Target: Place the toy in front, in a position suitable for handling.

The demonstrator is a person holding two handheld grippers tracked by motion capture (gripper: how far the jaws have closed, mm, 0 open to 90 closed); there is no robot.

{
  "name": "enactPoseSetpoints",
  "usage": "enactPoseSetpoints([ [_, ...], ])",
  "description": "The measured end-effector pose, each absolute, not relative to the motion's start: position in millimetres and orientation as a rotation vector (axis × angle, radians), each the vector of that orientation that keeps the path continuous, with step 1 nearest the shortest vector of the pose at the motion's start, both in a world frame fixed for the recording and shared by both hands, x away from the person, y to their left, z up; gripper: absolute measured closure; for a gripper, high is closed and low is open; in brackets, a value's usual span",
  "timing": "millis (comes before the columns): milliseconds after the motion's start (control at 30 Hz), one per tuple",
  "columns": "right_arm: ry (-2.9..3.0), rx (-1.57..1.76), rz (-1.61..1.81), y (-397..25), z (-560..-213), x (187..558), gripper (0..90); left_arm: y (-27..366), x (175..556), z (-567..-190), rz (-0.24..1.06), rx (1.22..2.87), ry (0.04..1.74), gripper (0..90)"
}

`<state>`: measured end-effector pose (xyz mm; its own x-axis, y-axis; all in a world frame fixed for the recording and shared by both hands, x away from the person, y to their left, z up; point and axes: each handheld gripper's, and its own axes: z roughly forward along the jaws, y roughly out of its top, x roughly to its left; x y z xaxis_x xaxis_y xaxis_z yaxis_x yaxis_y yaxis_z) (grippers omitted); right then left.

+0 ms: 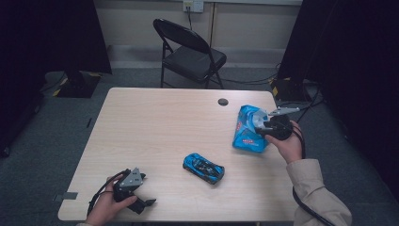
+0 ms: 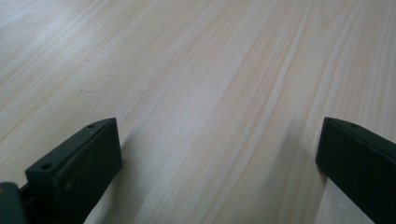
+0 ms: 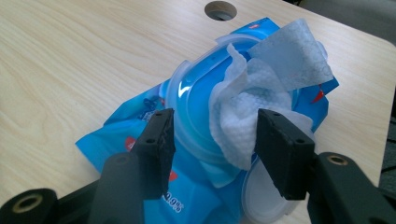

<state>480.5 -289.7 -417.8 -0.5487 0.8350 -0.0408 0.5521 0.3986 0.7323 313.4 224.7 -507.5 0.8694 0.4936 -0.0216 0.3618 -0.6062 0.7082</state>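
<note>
A blue wipes pack (image 1: 248,129) lies flat on the table (image 1: 155,132), near the right edge and just on the person's side of the round cable hole (image 1: 223,101). Its lid (image 3: 261,198) is flipped open, and a white wipe (image 3: 261,88) stands crumpled out of the opening.

The right gripper (image 3: 212,140) is held over the pack with its jaws parted on either side of the wipe's lower bunch — nothing is pinched yet. The left gripper (image 1: 141,200) rests far from the pack, at the table's near left corner, and its jaws are spread wide over bare wood. A blue toy car (image 1: 203,168) sits between the two, nearer the pack.

The wipe is judged to be very light, soft and limp, probably damp, so it should crush easily between the jaws and is unlikely to slip; it can tear if jerked. It is best taken low on the gathered bunch, just above the opening, not by the thin upper flap. The pack itself is a soft pouch and light, so it may lift along with the wipe unless it is pressed down.

The pack's long axis runs from the cable hole toward the person, tilted slightly — the wipe points up and away from the pack's face.
</note>
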Motion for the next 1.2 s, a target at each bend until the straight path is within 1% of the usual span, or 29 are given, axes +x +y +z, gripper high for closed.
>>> enactPoseSetpoints([
  [67, 2.252, 1.207, 0.957, -290.5, -420.2, 484.6, 49.7, 224.6, 313.3, -507.5, 0.225, 2.284, 0.615, 0.0],
  [167, 2.247, 1.228, 0.952, -291.7, -425.0, 490.4, 54.6, 224.8, 313.5, -507.4, 0.226, 2.287, 0.612, 0.0],
  [333, 2.235, 1.252, 0.950, -294.2, -430.6, 495.2, 69.2, 224.7, 313.4, -507.4, 0.226, 2.286, 0.612, 0.0],
  [400, 2.240, 1.258, 0.961, -295.0, -431.9, 496.3, 73.4, 224.7, 313.4, -507.4, 0.226, 2.286, 0.612, 0.0],
  [533, 2.243, 1.255, 0.947, -295.2, -432.2, 496.2, 87.6, 224.4, 313.3, -507.7, 0.222, 2.279, 0.618, 0.0],
  [567, 2.245, 1.248, 0.946, -294.7, -430.6, 495.7, 89.2, 224.4, 313.3, -507.7, 0.222, 2.279, 0.618, 0.0],
  [833, 2.275, 1.231, 0.922, -291.0, -422.4, 493.1, 90.0, 224.4, 313.3, -507.7, 0.222, 2.279, 0.617, 0.0],
  [1200, 2.241, 1.216, 0.959, -290.7, -398.3, 485.2, 90.0, 224.3, 313.2, -507.7, 0.222, 2.278, 0.618, 0.0],
])
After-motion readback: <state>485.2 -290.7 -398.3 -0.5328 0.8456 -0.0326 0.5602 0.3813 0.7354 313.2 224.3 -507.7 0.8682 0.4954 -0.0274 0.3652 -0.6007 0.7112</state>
